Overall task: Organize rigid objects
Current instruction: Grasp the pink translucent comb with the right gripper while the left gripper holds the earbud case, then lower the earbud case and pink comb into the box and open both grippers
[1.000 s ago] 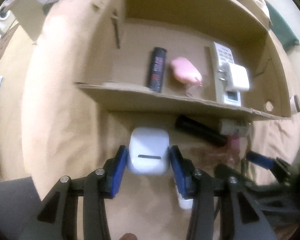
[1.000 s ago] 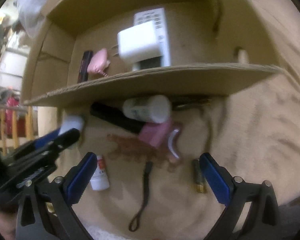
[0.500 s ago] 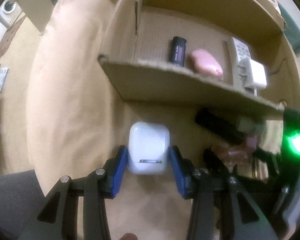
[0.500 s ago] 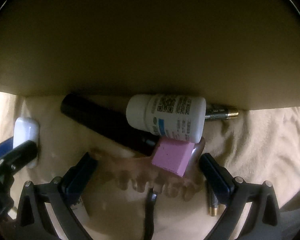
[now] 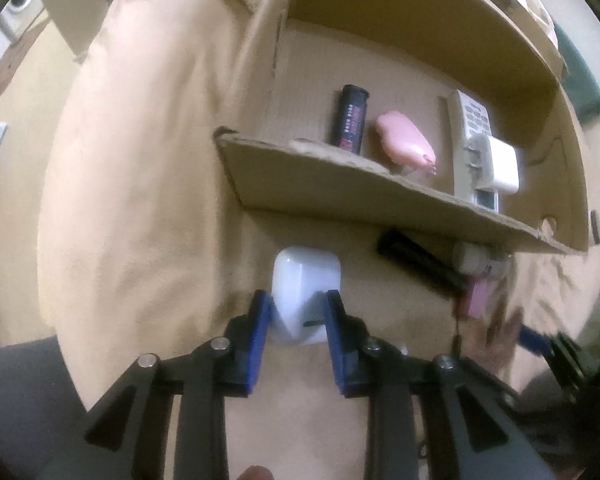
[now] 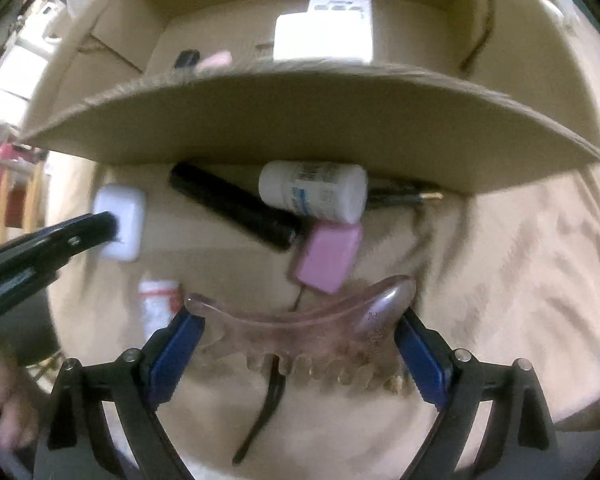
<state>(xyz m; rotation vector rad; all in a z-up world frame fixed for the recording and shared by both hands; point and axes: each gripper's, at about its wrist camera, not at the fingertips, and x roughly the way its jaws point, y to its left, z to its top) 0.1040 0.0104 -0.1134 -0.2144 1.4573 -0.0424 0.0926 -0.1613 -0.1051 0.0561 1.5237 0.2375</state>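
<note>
Left wrist view: left gripper (image 5: 296, 314), jaws just closed, pinches the white case (image 5: 305, 286); right gripper (image 6: 300, 344) clasps the translucent comb (image 6: 312, 334) endwise.

Both grippers share one build. The left gripper (image 5: 296, 312) has black angular linkage arms with round silver screw heads, ending in flat blue finger pads (image 5: 258, 336). The right gripper (image 6: 300, 344) matches it, its blue pads (image 6: 422, 360) ridged, silver screws at five and seven o'clock.
</note>
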